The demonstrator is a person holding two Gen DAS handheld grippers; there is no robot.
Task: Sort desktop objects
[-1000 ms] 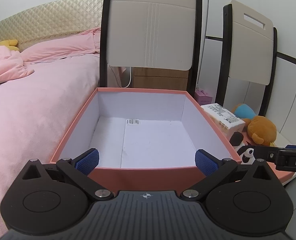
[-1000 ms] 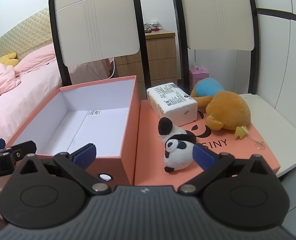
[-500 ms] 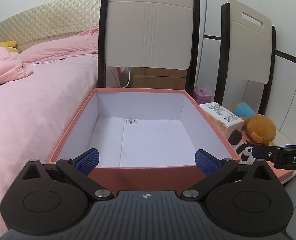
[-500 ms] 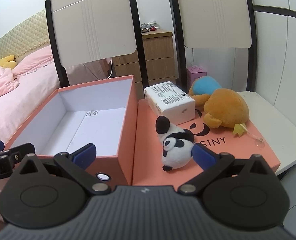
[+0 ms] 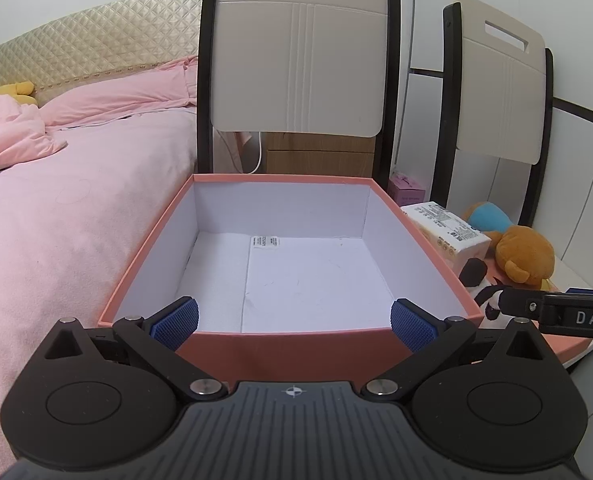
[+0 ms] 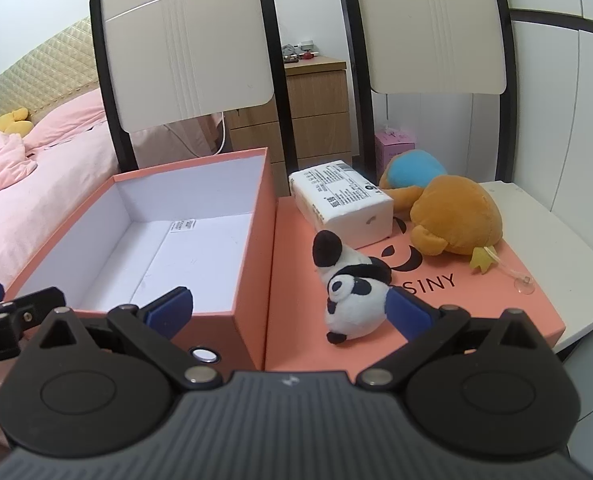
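Gaping left tongs (image 5: 294, 322) and right tongs (image 6: 288, 310), orange box (image 6: 252, 240) holding only a label (image 6: 183, 224)

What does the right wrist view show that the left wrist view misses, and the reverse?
Right wrist only: the box lid's lettering, a suction cup, the wooden drawers. Left wrist only: the broad pink bed beside the box. Both: the empty box, panda plush, tissue pack, orange plush; both grippers open.
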